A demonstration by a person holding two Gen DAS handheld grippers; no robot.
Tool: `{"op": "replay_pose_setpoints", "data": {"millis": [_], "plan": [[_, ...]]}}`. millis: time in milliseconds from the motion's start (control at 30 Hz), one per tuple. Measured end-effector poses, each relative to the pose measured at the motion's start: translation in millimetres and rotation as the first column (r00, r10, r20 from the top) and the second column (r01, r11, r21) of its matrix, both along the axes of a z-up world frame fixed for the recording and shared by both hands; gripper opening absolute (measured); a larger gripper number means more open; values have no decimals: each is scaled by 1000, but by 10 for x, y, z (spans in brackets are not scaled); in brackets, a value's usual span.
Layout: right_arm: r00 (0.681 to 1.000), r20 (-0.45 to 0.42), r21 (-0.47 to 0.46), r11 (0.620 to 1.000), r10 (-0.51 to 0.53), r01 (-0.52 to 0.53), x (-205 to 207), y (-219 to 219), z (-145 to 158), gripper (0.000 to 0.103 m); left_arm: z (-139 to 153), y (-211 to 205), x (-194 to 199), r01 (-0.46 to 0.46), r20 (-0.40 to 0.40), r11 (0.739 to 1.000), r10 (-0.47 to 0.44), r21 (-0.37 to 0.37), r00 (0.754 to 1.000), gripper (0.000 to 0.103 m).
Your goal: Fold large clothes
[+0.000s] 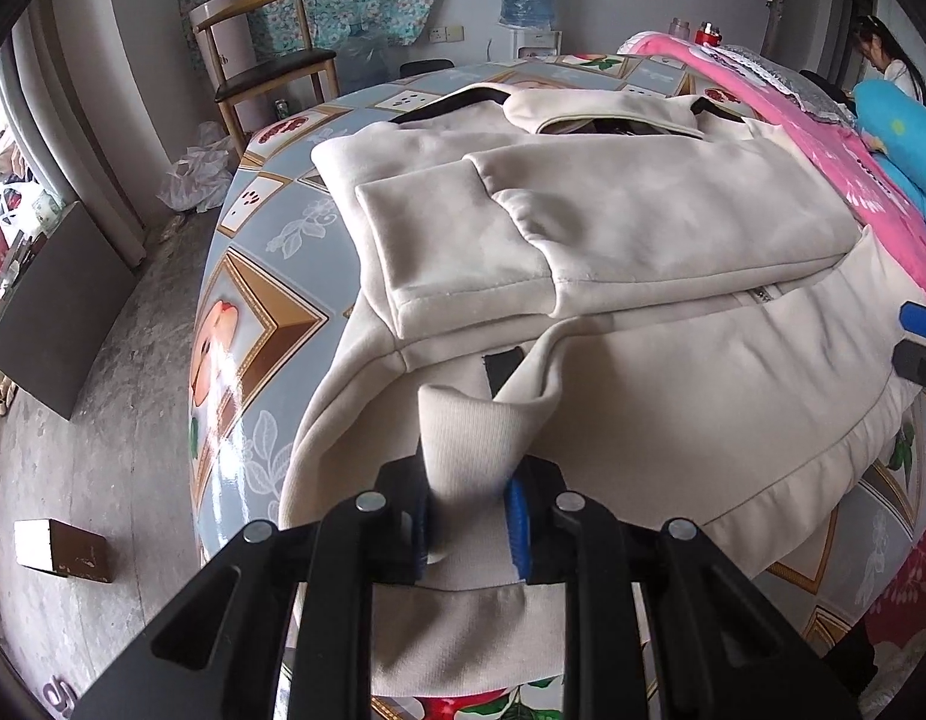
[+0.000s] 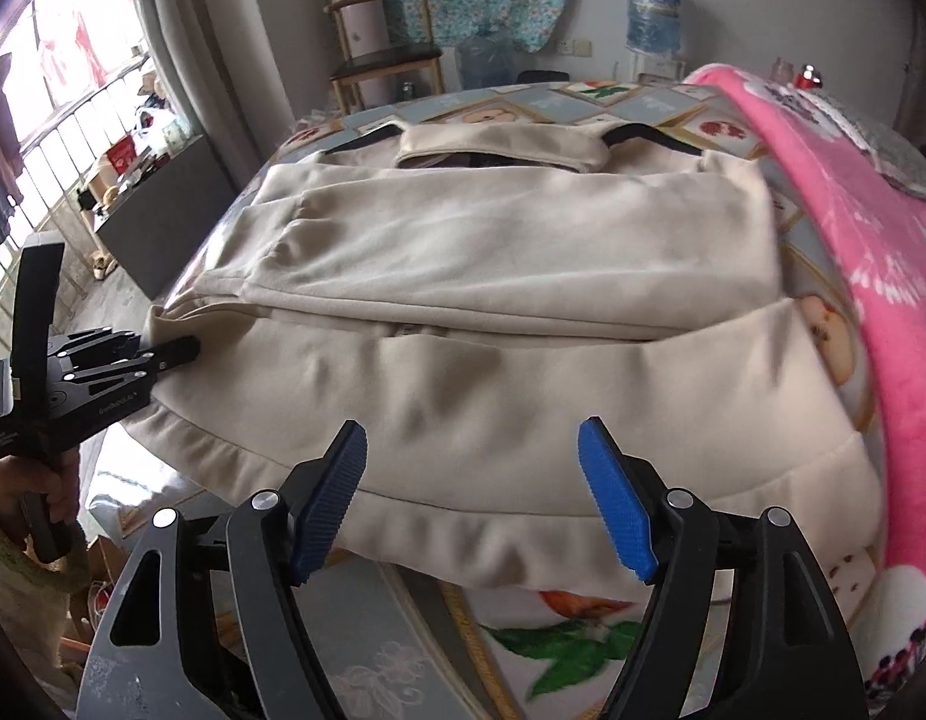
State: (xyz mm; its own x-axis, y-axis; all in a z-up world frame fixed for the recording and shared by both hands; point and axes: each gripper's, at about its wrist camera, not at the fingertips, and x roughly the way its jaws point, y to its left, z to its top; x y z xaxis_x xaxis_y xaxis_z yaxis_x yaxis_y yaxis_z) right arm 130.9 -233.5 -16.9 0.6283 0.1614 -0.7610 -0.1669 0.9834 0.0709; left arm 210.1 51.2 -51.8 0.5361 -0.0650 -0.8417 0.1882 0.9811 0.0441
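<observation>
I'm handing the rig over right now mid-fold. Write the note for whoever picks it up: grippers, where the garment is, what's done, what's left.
Left gripper: shut on the ribbed hem at the near left corner of the cream jacket.
Right gripper: open, nothing between the pads, above the near hem.
Jacket lies on the patterned table, collar at the far side, pink blanket alongside on the right.
Done: both sleeves folded across the body.
Left: probably regrip the right hem corner, then carry the bottom half up toward the collar and flatten.
</observation>
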Motion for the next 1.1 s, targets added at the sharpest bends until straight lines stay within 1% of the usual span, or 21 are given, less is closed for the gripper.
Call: {"op": "replay_pose_setpoints", "data": {"millis": [167,200,267,333,367,433,533,633,700,800,933,1000,1100], "plan": [[989,-21,-40,989,-145,144,-25,-752,-15,70,-3,1,-12,-3,4,1000,3,2,1000,20],[985,-20,-42,984,-172,171,10,-891,-2,69,-4,5,-14,-4,5,1000,4,0,1000,20],[980,-17,-17,980,-200,200,88,-1108,32,65,-8,10,-18,-7,5,1000,7,-4,1000,20],[978,-18,21,978,-206,207,225,-1268,62,62,-11,9,-16,-8,5,1000,8,-4,1000,20],[979,-20,37,979,-201,202,300,-1320,62,60,-11,11,-15,-8,4,1000,8,-4,1000,20],[981,-36,60,980,-188,190,481,-1395,26,51,-10,12,-16,-7,3,1000,7,-6,1000,20],[985,-67,92,982,-157,162,714,-1454,-60,43,-12,6,-18,-5,4,1000,5,-4,1000,20],[989,-92,128,983,-117,129,851,-1486,-130,41,-20,4,-15,-5,4,1000,5,0,1000,20],[990,-103,148,983,-94,108,872,-1498,-141,38,-21,1,-15,-4,2,1000,4,2,1000,20],[993,-103,184,980,-55,73,806,-1510,-87,35,-19,1,-12,-4,1,1000,4,1,1000,20],[996,-86,234,972,12,9,722,-1524,-6,35,-17,-1,-13,-1,1,1000,1,7,1000,20],[996,-90,231,973,8,13,766,-1546,-11,36,-18,1,-15,1,1,1000,-1,8,1000,20],[993,-118,268,963,0,32,910,-1602,-100,37,-18,3,-9,0,0,1000,0,5,1000,20]]}}
